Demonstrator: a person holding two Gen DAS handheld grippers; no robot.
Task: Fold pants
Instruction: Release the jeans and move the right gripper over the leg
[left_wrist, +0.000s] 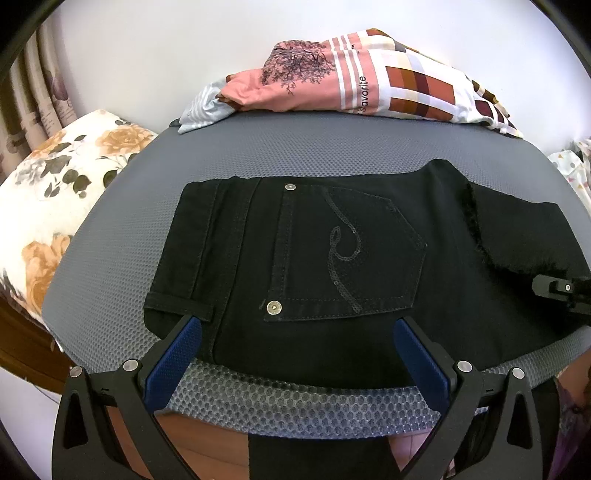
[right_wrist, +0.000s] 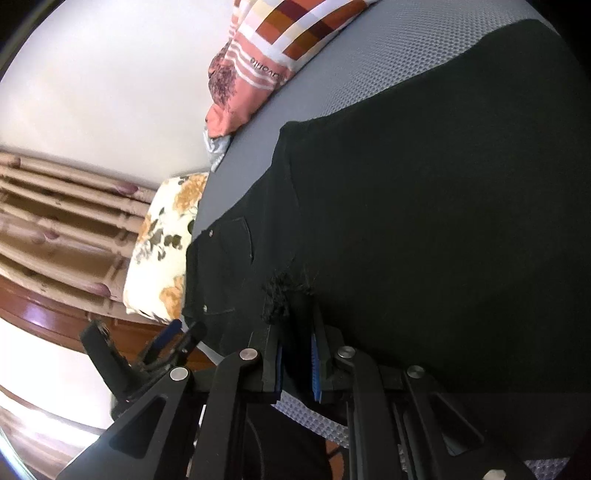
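Note:
Black pants (left_wrist: 332, 258) lie folded on a grey mesh mat (left_wrist: 295, 147), waistband at the left, back pocket with a sequin swirl facing up. A frayed leg hem (left_wrist: 476, 236) lies folded over at the right. My left gripper (left_wrist: 297, 332) is open, its blue pads over the near edge of the pants, holding nothing. My right gripper (right_wrist: 295, 325) is shut on the frayed hem (right_wrist: 284, 291) of the pants (right_wrist: 443, 221). The right gripper also shows at the right edge of the left wrist view (left_wrist: 561, 291). The left gripper shows in the right wrist view (right_wrist: 177, 336).
A pink and checked pile of folded cloth (left_wrist: 354, 77) lies at the far edge of the mat. A floral pillow (left_wrist: 51, 199) lies to the left, with curtains (right_wrist: 55, 206) behind it. A wooden edge (right_wrist: 44, 317) runs below the mat.

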